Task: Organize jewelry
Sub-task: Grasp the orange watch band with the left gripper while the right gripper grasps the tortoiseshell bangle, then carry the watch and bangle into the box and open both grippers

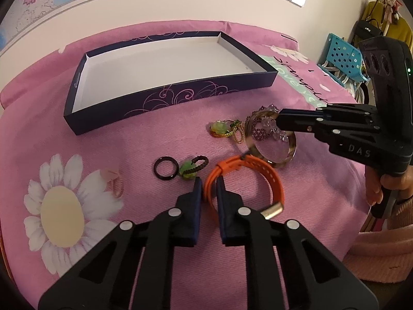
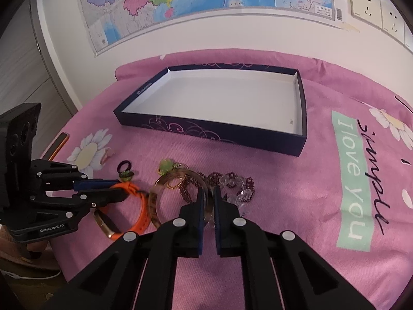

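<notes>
Fingers: our left gripper (image 1: 207,184) pinches the orange band (image 1: 268,178); our right gripper (image 2: 207,196) narrowly straddles the translucent bangle (image 2: 155,199) | both lie near the empty box (image 2: 302,139) | advice: lift straight, clearing the beaded bracelet (image 2: 232,183).

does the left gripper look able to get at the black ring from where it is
Probably yes. The black ring lies flat on the pink bedspread, just left of and beyond the left gripper, with nothing over it. But those fingers already straddle the orange band, and the green charm touches the ring's right side.
</notes>
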`<state>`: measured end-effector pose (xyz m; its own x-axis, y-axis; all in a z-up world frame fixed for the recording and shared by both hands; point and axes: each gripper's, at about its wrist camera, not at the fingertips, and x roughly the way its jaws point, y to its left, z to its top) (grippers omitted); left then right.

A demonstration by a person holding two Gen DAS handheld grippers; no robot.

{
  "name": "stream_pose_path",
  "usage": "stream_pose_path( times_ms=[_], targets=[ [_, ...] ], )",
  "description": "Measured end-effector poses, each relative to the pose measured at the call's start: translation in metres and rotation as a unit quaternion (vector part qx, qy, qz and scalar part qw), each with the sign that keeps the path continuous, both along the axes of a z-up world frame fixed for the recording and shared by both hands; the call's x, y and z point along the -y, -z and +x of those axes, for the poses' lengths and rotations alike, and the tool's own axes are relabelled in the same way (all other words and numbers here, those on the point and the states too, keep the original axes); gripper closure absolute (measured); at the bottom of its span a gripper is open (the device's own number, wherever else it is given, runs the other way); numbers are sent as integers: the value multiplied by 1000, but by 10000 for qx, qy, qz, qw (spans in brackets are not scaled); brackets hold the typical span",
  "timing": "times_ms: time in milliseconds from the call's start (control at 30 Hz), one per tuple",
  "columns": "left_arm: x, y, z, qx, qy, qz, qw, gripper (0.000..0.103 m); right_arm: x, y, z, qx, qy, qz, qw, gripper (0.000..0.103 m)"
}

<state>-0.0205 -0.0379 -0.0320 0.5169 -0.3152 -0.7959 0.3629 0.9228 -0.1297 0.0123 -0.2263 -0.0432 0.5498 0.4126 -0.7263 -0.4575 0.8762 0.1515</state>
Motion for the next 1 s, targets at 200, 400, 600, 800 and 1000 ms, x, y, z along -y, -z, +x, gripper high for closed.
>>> stream_pose_path(
  times_ms=[200,400,600,800,1000],
  targets=[
    [-6,-7,0,28,-44,-140,9999,92,5,-12,2,71,-48,292,9995,98],
    [-23,-29,7,197,-196,-431,9987,92,13,-32,11,271,-19,481,9985,98],
    [-36,-57,29,489,-381,-446,9971,92,18,-53,35,570,22,462,9973,98],
    [-42,-78,68,763,-557,-231,9953,92,12,-66,71,785,80,232,9966,98],
    [-42,-78,121,731,-716,14,9947,92,5,-67,118,758,152,133,9969,98]
  ],
)
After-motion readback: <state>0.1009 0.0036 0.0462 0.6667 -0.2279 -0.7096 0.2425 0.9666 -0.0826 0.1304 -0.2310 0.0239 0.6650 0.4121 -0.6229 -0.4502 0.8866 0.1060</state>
